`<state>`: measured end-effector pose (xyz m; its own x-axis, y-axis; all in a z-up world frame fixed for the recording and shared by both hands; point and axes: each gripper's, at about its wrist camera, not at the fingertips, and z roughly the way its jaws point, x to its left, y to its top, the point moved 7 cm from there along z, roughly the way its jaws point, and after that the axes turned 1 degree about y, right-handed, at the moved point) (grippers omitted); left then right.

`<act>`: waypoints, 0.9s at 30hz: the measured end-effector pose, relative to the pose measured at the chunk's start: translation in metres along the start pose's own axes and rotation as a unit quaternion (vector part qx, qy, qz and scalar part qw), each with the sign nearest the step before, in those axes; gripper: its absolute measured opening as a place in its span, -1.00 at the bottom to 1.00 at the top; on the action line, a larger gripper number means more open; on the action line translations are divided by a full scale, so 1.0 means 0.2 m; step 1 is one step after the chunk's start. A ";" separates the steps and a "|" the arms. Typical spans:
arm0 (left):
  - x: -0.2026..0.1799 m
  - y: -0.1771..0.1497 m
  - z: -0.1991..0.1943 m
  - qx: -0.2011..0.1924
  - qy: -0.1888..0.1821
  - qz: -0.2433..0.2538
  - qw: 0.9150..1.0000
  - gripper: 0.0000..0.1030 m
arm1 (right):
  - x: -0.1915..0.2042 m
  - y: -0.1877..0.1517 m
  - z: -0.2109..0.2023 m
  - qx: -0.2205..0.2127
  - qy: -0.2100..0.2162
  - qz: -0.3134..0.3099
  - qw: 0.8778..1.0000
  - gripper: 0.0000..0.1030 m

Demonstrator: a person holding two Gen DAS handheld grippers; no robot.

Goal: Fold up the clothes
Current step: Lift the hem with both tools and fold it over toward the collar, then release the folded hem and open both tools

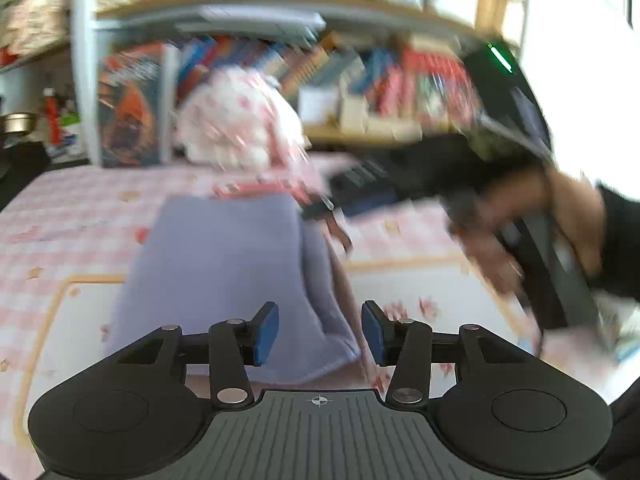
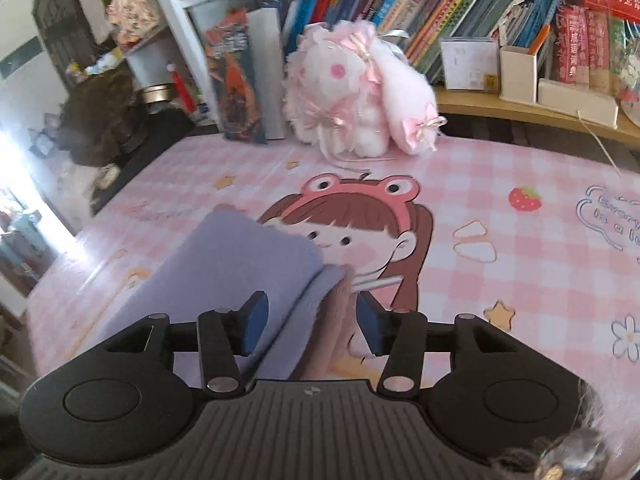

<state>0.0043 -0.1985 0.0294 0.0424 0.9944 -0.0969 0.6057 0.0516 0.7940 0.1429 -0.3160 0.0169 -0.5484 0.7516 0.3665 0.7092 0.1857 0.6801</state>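
A folded lavender cloth (image 1: 224, 276) lies on the pink checked table mat (image 1: 60, 216). My left gripper (image 1: 320, 334) is open, its blue pads on either side of the cloth's near right corner, not gripping it. The left wrist view is blurred by motion. In the right wrist view the same cloth (image 2: 240, 272) lies left of centre, and my right gripper (image 2: 310, 324) is open with the cloth's folded right edge between its pads. The right gripper's body and the hand holding it (image 1: 532, 216) show at the right of the left wrist view.
A pink and white plush toy (image 2: 352, 92) sits at the back of the table (image 2: 520, 240). Behind it are shelves of books (image 2: 440, 12) and small boxes (image 2: 516, 74). A dark object and a metal pot (image 2: 156, 94) stand at the far left.
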 end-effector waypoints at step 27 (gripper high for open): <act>0.38 -0.12 0.12 0.041 0.047 -0.052 0.997 -0.26 | 0.27 -0.39 0.06 0.104 0.038 -0.003 0.994 -0.81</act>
<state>0.0108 -0.1272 -0.0117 -0.0962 0.9885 -0.1167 0.6661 0.1510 0.7304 0.0642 -0.2826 -0.0241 -0.5790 0.7013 0.4157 0.7778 0.3223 0.5396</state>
